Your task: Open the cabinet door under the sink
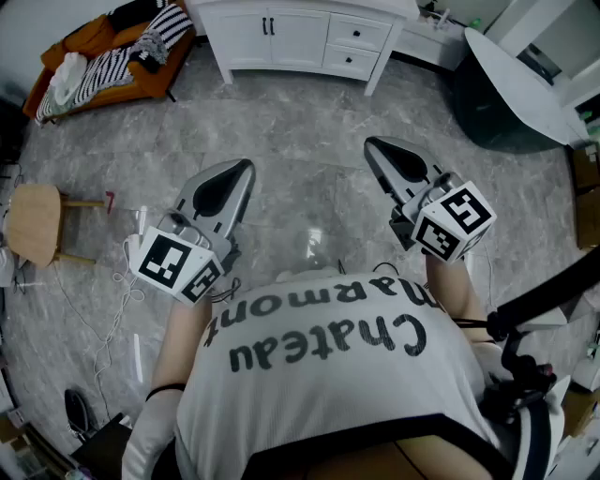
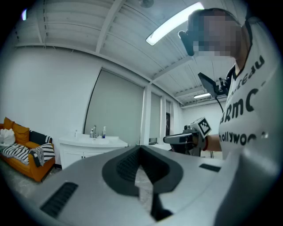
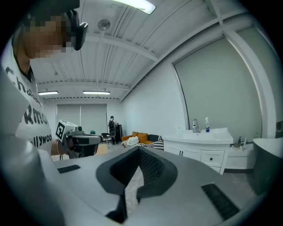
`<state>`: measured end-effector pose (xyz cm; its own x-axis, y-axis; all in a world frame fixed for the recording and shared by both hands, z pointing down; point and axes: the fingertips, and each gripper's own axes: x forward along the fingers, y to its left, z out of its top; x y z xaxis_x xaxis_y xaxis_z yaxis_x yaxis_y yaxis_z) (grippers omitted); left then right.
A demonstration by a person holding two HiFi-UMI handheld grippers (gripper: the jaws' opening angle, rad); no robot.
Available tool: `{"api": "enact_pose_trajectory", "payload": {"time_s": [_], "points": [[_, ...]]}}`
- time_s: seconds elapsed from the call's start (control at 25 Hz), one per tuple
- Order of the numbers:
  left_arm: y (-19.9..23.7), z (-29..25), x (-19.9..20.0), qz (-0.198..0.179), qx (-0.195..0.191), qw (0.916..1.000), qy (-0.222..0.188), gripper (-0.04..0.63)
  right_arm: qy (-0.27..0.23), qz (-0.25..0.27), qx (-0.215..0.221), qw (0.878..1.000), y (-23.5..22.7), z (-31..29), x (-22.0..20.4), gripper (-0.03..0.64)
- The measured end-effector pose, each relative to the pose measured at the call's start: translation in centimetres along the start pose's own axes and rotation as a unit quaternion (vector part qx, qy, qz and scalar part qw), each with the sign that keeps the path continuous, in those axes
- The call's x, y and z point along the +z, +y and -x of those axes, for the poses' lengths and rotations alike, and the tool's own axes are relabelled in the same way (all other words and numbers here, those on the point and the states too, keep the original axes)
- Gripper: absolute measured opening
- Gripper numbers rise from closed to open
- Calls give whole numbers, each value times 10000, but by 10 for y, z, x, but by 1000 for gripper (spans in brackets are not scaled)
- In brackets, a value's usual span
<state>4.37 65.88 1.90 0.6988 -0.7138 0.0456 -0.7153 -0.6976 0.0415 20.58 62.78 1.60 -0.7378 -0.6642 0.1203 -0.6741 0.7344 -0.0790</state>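
On the grey stone-look floor [image 1: 309, 122], well apart from the white sink cabinet [image 1: 309, 42], the left gripper [image 1: 246, 171] and right gripper [image 1: 373, 146] hover with jaws together and empty. The cabinet doors [image 1: 258, 37] are closed, so the whole task lies ahead.

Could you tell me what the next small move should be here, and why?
Probably step forward toward the white sink cabinet: it stands across the floor, well beyond both claws. The left claw and right claw are shut, empty and held about level, so neither can reach the dark door handles yet.
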Motion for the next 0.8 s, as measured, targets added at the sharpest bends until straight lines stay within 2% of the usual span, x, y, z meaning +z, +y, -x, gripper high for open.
{"api": "enact_pose_trajectory", "payload": {"time_s": [0.56, 0.8], "points": [[21, 11, 2, 91, -72, 9999, 28, 8, -50, -260, -31, 9996, 10, -20, 5, 11], [28, 24, 1, -130, -166, 9997, 139, 8, -46, -364, -118, 9993, 23, -33, -4, 11]]}}
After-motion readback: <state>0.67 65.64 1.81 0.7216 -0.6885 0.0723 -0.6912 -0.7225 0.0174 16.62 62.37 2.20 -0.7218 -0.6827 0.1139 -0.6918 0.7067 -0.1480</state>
